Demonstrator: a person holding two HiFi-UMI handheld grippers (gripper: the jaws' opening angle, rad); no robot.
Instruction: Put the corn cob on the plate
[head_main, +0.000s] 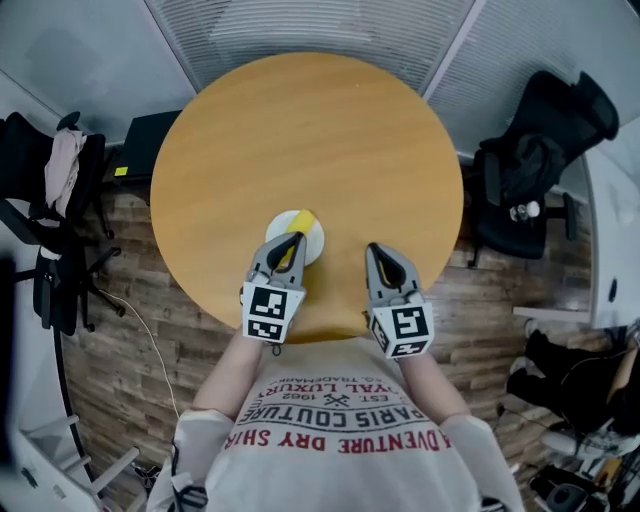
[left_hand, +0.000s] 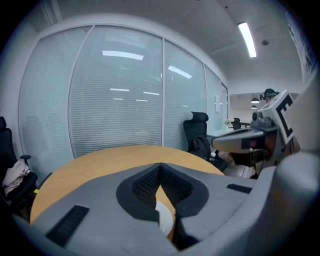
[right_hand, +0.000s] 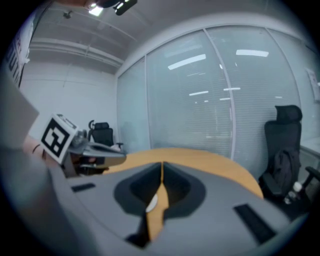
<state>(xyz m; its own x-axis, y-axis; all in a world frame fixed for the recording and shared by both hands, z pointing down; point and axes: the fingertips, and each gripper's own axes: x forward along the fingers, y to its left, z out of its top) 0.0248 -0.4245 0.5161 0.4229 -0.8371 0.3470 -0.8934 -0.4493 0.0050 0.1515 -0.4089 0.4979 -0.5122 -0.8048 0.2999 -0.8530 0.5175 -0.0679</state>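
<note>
A yellow corn cob (head_main: 306, 217) lies on a small white plate (head_main: 313, 243) near the front edge of the round wooden table (head_main: 300, 130). My left gripper (head_main: 293, 238) hovers over the plate and hides part of the cob; its jaws meet at the tips with nothing between them. In the left gripper view a sliver of the plate (left_hand: 165, 216) shows below the closed left gripper (left_hand: 160, 165). My right gripper (head_main: 374, 249) hangs to the right of the plate, shut and empty. Through the narrow slit of the right gripper (right_hand: 162, 164) the plate (right_hand: 151, 202) shows as a thin edge.
A black office chair (head_main: 540, 160) with a bag stands right of the table. Another chair (head_main: 60, 200) draped with clothing stands at the left. Glass walls with blinds (left_hand: 115, 100) run behind the table. The floor is wood plank.
</note>
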